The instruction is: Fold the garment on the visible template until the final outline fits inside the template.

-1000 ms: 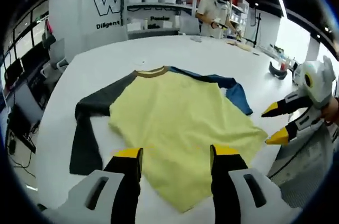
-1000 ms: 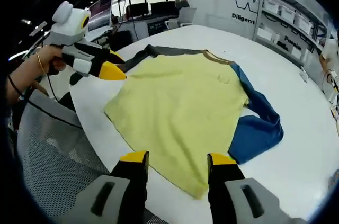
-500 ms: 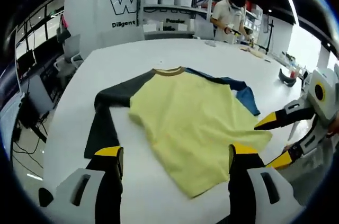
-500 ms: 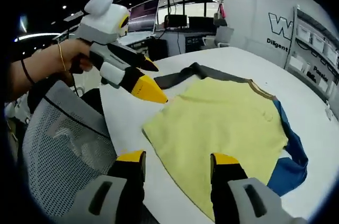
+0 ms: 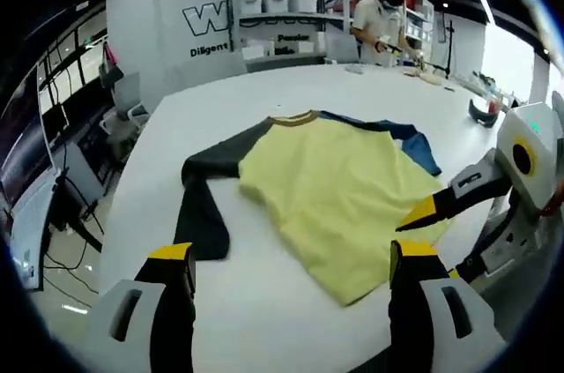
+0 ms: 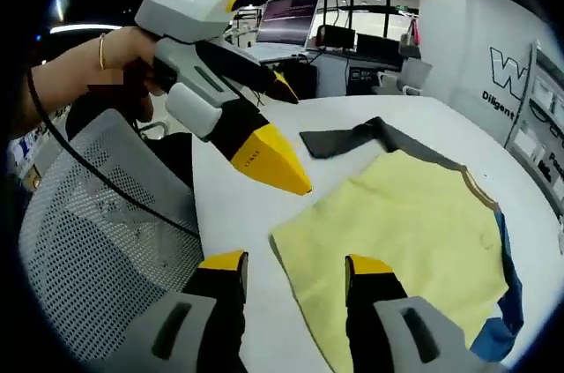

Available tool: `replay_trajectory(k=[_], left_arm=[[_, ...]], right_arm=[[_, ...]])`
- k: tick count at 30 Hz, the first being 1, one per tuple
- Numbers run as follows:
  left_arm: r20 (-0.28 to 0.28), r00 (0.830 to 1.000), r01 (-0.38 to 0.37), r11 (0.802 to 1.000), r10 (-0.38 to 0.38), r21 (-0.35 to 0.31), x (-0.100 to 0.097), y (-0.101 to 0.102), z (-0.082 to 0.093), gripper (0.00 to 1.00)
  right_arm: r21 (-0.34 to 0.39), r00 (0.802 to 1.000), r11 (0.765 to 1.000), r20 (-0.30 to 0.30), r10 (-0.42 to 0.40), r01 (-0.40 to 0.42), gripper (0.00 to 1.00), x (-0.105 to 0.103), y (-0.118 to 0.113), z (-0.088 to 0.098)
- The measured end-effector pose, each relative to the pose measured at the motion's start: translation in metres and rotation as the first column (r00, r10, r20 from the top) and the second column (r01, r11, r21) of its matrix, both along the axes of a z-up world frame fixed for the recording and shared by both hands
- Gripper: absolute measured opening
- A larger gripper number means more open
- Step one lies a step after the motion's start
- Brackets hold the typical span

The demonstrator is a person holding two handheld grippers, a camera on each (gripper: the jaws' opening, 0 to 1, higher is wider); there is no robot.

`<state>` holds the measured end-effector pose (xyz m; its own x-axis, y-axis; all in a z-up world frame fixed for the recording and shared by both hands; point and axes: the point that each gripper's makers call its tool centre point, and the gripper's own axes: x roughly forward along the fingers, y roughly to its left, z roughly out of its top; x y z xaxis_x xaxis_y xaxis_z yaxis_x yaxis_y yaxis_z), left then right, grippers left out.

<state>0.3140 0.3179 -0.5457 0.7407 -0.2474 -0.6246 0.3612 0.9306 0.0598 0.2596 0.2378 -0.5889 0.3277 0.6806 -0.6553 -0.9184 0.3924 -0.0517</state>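
1. Both of my tools are empty. My left gripper (image 5: 291,258) has its black, yellow-tipped jaws spread wide at six o'clock in the left gripper view, hovering over bare white tabletop (image 5: 264,289). My right gripper (image 6: 291,269) also has its jaws apart, at a narrower spread, over the near hem.

2. In the left gripper view, the pale yellow long-sleeved shirt with a brown collar (image 5: 339,183) lies flat in the middle of the round white table. Its dark grey sleeve (image 5: 201,210) trails toward eight o'clock, and its blue sleeve (image 5: 419,148) is bunched at two o'clock. I cannot make out a template outline under the cloth.

3. I judge the folding not yet begun, since the body is spread open and both sleeves lie outside it.

4. To do the first fold well, I would pinch one layer only, right at a hem corner or sleeve end. I would lift low, carry the sleeve straight across the yellow body, and lay it down smooth so no edge sticks out.

5. Containers: pale storage bins (image 5: 278,4) sit on the grey shelving unit (image 5: 291,25) at twelve o'clock; what they hold I cannot tell.

6. A grey mesh office chair (image 6: 97,241) stands at eight o'clock in the right gripper view, beside the table edge.
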Motion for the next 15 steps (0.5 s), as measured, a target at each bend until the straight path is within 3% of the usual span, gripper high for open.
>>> replay_trajectory(k=[6,8,10,15], left_arm=[[-0.001,1.0,-0.015,1.0,0.015,-0.015,-0.004,0.007,0.002,0.95],[-0.014,1.0,-0.02,1.0,0.02,-0.017,-0.008,0.013,0.0,0.95],[-0.019,0.999,-0.026,1.0,0.026,-0.017,-0.01,0.016,-0.001,0.95],[-0.035,0.998,-0.046,0.999,0.045,-0.013,-0.016,0.026,-0.006,0.93]], right_arm=[[-0.031,0.998,0.998,0.037,0.053,-0.051,0.38,0.002,0.012,-0.006],[-0.104,0.985,0.988,0.118,0.126,-0.114,0.35,0.009,0.019,-0.017],[-0.163,0.978,0.977,0.138,0.158,-0.135,0.35,0.01,0.019,-0.025],[-0.188,0.965,0.968,0.169,0.2,-0.168,0.31,0.011,0.03,-0.031]])
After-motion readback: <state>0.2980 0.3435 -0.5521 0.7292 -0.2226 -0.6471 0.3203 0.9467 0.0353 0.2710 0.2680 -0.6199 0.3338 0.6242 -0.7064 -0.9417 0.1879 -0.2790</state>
